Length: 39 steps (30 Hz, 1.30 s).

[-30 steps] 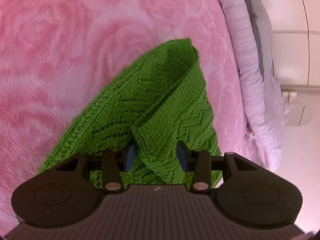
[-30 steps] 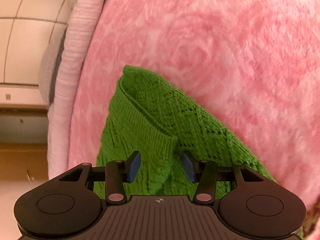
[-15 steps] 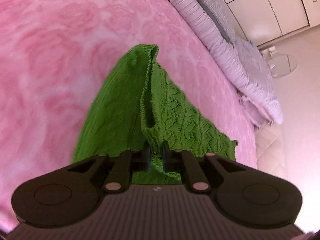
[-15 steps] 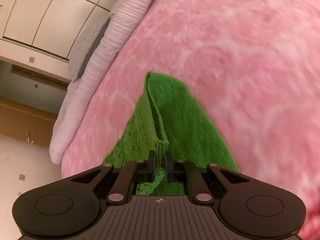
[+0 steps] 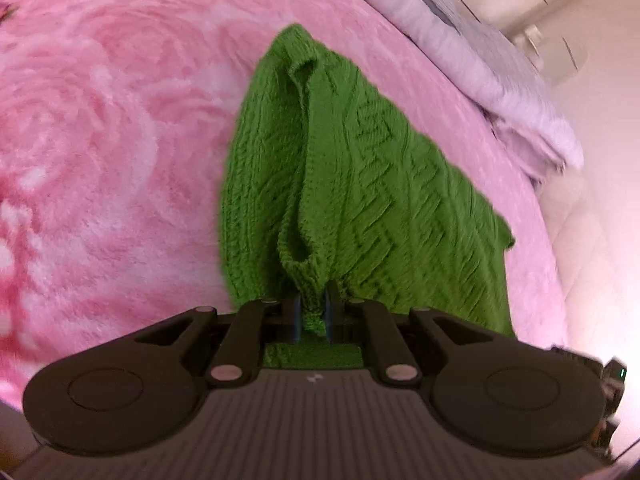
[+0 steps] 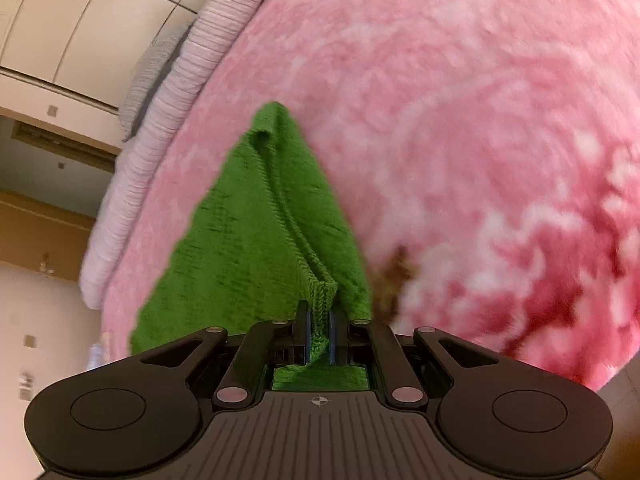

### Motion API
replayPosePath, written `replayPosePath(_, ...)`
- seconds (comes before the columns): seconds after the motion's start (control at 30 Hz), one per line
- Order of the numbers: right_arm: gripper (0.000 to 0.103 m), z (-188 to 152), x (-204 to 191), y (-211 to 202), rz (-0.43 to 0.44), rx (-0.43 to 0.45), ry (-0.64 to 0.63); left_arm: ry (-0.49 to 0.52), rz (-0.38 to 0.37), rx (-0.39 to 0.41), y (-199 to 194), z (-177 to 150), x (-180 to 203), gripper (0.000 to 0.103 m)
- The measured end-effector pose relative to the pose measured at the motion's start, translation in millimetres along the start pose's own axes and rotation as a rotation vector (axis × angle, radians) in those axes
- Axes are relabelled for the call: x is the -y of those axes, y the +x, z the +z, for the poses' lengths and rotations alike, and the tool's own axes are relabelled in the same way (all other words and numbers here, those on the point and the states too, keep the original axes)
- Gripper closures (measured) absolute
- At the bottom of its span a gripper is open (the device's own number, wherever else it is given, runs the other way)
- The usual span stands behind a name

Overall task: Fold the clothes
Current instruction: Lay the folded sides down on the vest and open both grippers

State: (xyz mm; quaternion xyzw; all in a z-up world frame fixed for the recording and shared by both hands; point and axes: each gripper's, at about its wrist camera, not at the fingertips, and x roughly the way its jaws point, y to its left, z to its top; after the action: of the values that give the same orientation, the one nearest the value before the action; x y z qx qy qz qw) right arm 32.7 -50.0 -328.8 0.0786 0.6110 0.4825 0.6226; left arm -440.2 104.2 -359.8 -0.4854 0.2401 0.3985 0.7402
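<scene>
A pink rose-patterned blanket (image 5: 100, 168) fills most of both views, with pale ribbed bedding (image 5: 460, 52) along the upper right of the left wrist frame and the upper left of the right wrist frame, and cabinet doors (image 6: 80, 28) beyond it. The green knitted garment (image 5: 360, 184) occupies the frame centre in each view, lifted off the blanket at its near edge and narrowing to a point toward the upper centre; its long axis runs from bottom centre up the frame, away from the cameras, with a ribbed edge tracing that line. The left gripper (image 5: 312, 316) has its jaws closed almost together on a bunched ribbed edge of the knit at bottom centre; the right gripper (image 6: 319, 336) likewise pinches a ribbed edge (image 6: 320, 300) between nearly meeting jaws. By this evidence a fold is in hand, both held edges raised together. The next move probably calls for carrying the two edges evenly, keeping them level and taut, so the layers land aligned; motion blur obscures the far end of the knit.
</scene>
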Motion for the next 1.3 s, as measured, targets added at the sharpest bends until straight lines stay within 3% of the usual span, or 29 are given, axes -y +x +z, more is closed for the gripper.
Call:
replayPosePath(0.07, 0.096, -6, -2, 0, -0.006, 0.034, -0.062, 0.094, 0.007, -0.002, -6, 3, 8, 0.092)
replayPosePath(0.17, 0.092, -10, -26, -11, -0.087, 0.049, -0.199, 0.234, 0.016, -0.006, -14, 6, 19, 0.090)
replayPosePath(0.3, 0.080, -25, -51, -42, -0.207, 0.231, -0.395, 0.393, 0.051, 0.006, -23, 7, 28, 0.090)
replayPosePath(0.43, 0.079, -52, -52, -58, -0.149, 0.377, -0.463, 0.500, 0.040, 0.103, -33, -3, 25, 0.094)
replayPosePath(0.5, 0.078, -72, -53, -56, -0.113, 0.416, -0.495, 0.519, -0.052, 0.167, -39, -8, 23, 0.093)
replayPosePath(0.6, 0.078, -98, -67, -36, -0.119, 0.430, -0.573, 0.528, -0.116, 0.164, -27, -12, 29, 0.090)
replayPosePath(0.73, 0.078, -111, -81, 4, -0.246, 0.402, -0.634, 0.495, -0.051, 0.112, 4, -26, 29, 0.090)
replayPosePath(0.77, 0.078, -111, -77, 14, -0.304, 0.359, -0.627, 0.493, -0.034, 0.104, 11, -31, 27, 0.090)
replayPosePath(0.8, 0.078, -112, -68, 21, -0.321, 0.327, -0.604, 0.495, -0.029, 0.110, 11, -36, 24, 0.090)
replayPosePath(0.83, 0.079, -117, -62, 19, -0.297, 0.350, -0.590, 0.497, -0.028, 0.122, 9, -41, 21, 0.091)
replayPosePath(1.0, 0.078, -129, -55, -5, -0.264, 0.337, -0.533, 0.431, -0.019, 0.128, -19, -41, 20, 0.091)
replayPosePath(1.07, 0.077, -132, -55, -16, -0.256, 0.322, -0.507, 0.360, -0.029, 0.143, -36, -41, 10, 0.074)
replayPosePath(1.13, 0.061, -125, -40, -35, -0.155, 0.344, -0.371, 0.239, -0.047, 0.155, -49, -38, -9, 0.071)
replayPosePath(1.17, 0.043, -119, -29, -42, -0.109, 0.343, -0.287, 0.159, -0.066, 0.145, -52, -35, -21, 0.069)
replayPosePath(1.2, 0.036, -112, -21, -44, -0.076, 0.341, -0.223, 0.072, -0.087, 0.131, -53, -31, -34, 0.068)
replayPosePath(1.3, 0.035, -91, 0, -50, -0.006, 0.320, -0.111, -0.178, -0.157, 0.082, -44, -27, -66, 0.066)
